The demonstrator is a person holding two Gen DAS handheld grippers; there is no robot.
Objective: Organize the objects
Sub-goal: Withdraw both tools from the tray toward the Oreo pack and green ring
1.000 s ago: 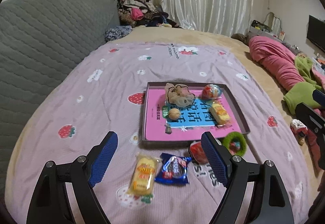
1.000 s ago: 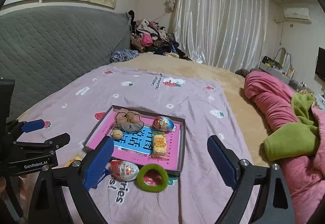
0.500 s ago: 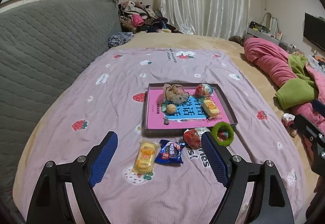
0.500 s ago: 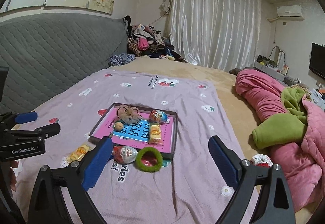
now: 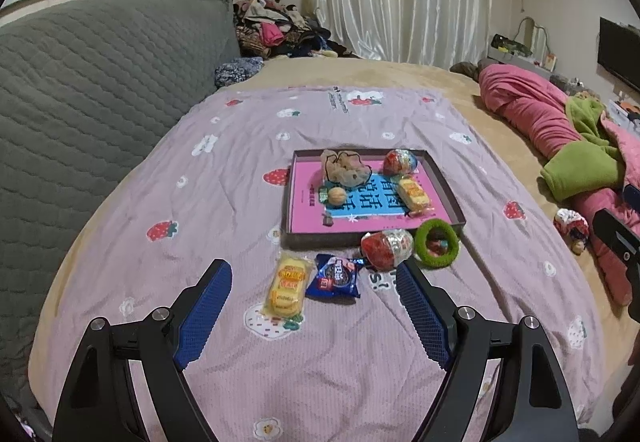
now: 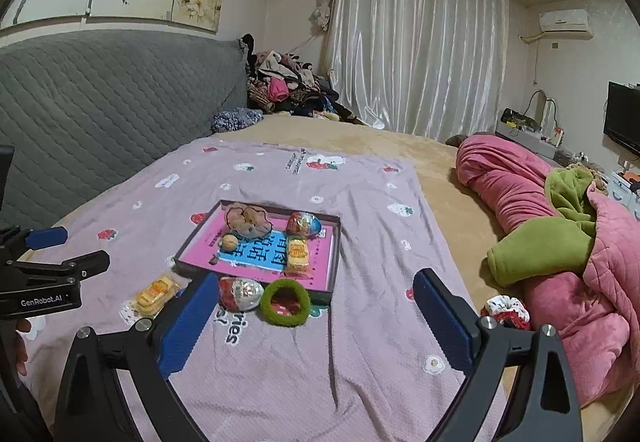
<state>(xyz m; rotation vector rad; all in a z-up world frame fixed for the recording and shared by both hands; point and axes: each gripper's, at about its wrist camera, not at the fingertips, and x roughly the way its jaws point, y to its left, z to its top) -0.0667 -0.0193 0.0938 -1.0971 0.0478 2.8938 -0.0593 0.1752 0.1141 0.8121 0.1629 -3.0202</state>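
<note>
Grippers (image 5: 314,284) wide apart, angled downward

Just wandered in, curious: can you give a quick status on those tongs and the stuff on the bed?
Left tongs, right tongs open, empty. Tray part filled; four items outside, including cake and green ring. Nothing in the way.

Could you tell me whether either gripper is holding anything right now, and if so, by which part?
Nothing is held. The left gripper and right gripper both hover with jaws wide apart above the blanket, touching none of the items.
</note>
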